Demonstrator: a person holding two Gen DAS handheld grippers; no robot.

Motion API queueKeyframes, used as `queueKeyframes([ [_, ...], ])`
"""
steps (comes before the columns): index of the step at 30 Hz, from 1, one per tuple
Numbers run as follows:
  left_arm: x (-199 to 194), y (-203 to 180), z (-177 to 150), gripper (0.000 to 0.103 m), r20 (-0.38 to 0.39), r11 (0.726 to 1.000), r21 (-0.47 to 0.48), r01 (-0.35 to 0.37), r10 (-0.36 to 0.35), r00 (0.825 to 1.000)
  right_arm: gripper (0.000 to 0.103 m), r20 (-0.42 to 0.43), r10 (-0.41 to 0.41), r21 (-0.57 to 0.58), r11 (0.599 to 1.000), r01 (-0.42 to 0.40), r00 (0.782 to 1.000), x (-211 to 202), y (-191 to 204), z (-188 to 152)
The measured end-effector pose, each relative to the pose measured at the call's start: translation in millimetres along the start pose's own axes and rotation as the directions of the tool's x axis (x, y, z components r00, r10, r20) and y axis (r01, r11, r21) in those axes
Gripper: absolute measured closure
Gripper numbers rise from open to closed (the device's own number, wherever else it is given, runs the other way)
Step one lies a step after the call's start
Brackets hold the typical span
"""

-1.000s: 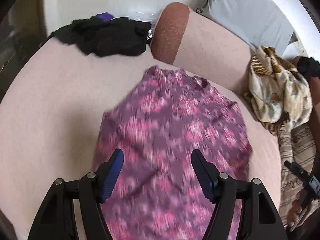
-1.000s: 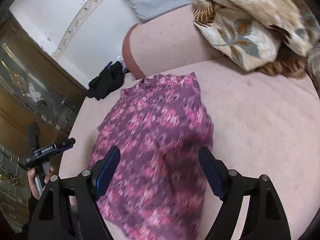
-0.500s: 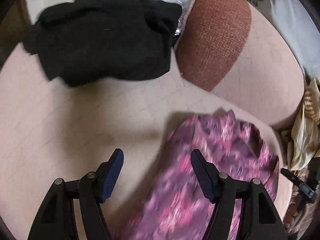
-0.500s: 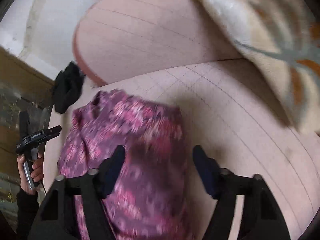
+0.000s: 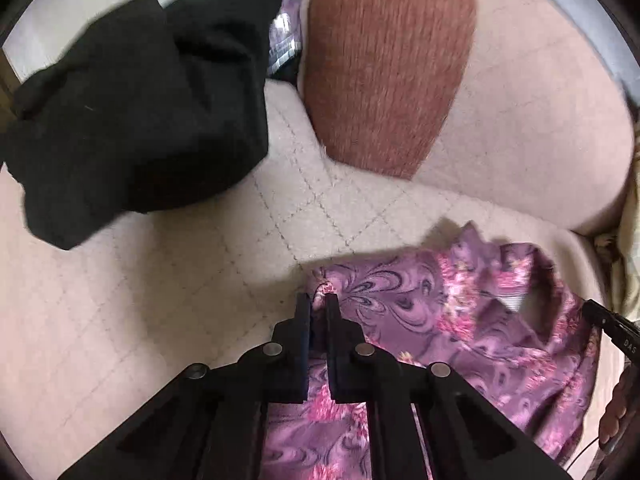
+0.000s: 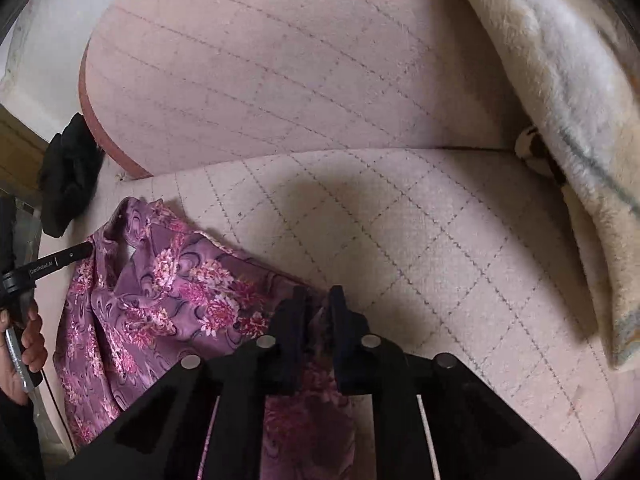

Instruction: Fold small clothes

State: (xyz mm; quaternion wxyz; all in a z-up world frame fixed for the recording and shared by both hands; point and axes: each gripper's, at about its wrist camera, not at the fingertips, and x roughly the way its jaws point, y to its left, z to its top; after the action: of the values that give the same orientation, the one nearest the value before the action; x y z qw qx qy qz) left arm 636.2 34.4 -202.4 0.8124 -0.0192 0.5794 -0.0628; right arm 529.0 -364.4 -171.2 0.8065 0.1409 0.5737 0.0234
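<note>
Both jaws have just closed since the earlier frames: the left hand-held gripper (image 5: pixel 318 306) pinches the purple floral garment (image 5: pixel 460 320) at its left corner, the right hand-held gripper (image 6: pixel 318 300) its right edge. Garment lies low on the quilted sofa seat (image 6: pixel 420 240); lower folds hidden behind the fingers. Black clothes (image 5: pixel 132 120) upper left, partly blurred.

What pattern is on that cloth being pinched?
Purple garment with pink flowers and dark swirls; clearest in the right wrist view.

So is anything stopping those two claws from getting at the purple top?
No. Both grippers, left and right, have just closed on the purple top's far corners. The black clothes lie apart.
</note>
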Motion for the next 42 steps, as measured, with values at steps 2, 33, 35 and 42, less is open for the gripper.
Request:
queueKeyframes([
  [2, -26, 12, -5, 0.099, 0.025, 0.998, -0.023, 0.052, -0.051, 0.998, 0.093, 0.05, 0.036, 0.004, 0.999, -0.036, 0.998, -24, 2, -5],
  [33, -218, 98, -439, 0.064, 0.158, 0.923, -0.3, 0.239, -0.199, 0.967, 0.045, 0.21, 0.2, 0.19, 0.952, -0.24, 0.957, -194, -3, -411],
  [35, -219, 98, -441, 0.06, 0.171, 0.899, -0.331, 0.288, -0.243, 0.955, 0.045, 0.217, 0.282, 0.238, 0.913, -0.33, 0.935, -191, -11, -420],
  [42, -182, 88, -398, 0.032, 0.089, 0.815, -0.486, 0.315, -0.313, 0.946, 0.045, 0.129, 0.355, 0.337, 0.862, -0.378, 0.926, -160, 3, -380],
])
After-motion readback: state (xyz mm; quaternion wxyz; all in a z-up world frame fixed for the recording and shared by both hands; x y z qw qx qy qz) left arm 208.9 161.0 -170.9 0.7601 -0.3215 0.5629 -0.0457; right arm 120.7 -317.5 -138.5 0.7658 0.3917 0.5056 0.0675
